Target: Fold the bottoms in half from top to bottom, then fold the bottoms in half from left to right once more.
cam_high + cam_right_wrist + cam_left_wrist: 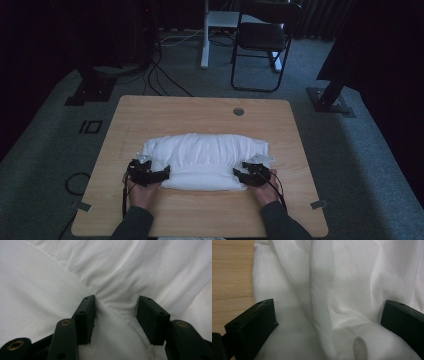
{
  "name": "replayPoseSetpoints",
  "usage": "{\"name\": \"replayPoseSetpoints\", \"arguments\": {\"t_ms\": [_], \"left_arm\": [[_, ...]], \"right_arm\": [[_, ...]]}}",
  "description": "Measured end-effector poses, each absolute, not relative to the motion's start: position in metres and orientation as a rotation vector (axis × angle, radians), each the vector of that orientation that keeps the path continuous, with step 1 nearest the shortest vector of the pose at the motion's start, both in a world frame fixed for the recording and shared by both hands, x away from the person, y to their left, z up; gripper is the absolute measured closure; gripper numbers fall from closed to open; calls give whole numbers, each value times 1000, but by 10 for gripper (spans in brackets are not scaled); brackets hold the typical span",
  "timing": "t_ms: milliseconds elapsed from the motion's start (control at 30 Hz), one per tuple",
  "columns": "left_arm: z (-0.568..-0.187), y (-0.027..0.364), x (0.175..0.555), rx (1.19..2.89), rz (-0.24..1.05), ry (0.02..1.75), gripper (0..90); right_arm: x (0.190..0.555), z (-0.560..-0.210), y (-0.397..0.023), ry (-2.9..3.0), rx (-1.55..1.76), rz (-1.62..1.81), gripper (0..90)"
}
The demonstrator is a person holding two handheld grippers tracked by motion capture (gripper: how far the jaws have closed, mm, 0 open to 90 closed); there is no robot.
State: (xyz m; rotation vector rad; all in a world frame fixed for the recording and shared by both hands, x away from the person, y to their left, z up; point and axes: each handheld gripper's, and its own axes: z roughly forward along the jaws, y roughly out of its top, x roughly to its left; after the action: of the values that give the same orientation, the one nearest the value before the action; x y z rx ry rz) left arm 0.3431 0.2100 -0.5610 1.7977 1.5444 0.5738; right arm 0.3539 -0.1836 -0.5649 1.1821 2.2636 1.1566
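Left gripper [161, 175]: jaws spread wide, nothing pinched yet; in its own view the two black jaws stand far apart with white cloth bulging between them, a thick fold running up the middle.
Right gripper [240, 173]: jaws part-open, a ridge of cloth lying in the gap between them; they straddle a gathered crease but do not appear to clamp it.
Hands: one behind each tool, at the near corners of the cloth, forearms coming in from the table's near edge.
White cloth [205, 160]: a folded, bunched bundle lying across the middle of the wooden table [150, 115], long side left to right, both grippers at its near edge, one at each end.
Step in hand, as I judge it: taking hold of the cloth's two near corners to fold or spread it.
Doing it well: seat each jaw pair deep over the cloth's edge before closing, so the bite takes the intended layers and not a loose wrinkle.
Left side: the thick fold sits between the jaws; close squarely on it.
Right side: the ridge is centred in the gap; close without sliding.
Both: match height and timing, or the cloth will skew.
Risk: thin fabric may slip from a shallow pinch.
Beyond the cloth: a round grommet [238, 111] near the table's far edge, a black chair [260, 40] on the floor past it.
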Motion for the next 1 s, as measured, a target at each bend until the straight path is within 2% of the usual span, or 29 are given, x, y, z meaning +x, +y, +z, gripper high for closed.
{"name": "replayPoseSetpoints", "arguments": {"t_ms": [500,633,700,733,833,933,1000], "left_arm": [[-561,205,340,1773,612,1578,14],[-559,199,334,1771,615,1553,238],[-559,199,333,1754,581,1532,405],[-559,199,332,1754,578,1531,442],[-556,200,331,1756,589,1516,434],[-548,210,329,1707,589,1488,270],[-542,220,328,1654,591,1490,197]], "right_arm": [[353,-566,-183,2255,1199,1170,475],[352,-566,-182,2256,1199,1180,473],[352,-566,-181,2261,1195,1185,471],[351,-566,-181,2264,1192,1189,470],[352,-566,-182,2267,1192,1191,470],[352,-566,-182,2269,1191,1194,470],[352,-566,-182,2271,1192,1197,470]]}}
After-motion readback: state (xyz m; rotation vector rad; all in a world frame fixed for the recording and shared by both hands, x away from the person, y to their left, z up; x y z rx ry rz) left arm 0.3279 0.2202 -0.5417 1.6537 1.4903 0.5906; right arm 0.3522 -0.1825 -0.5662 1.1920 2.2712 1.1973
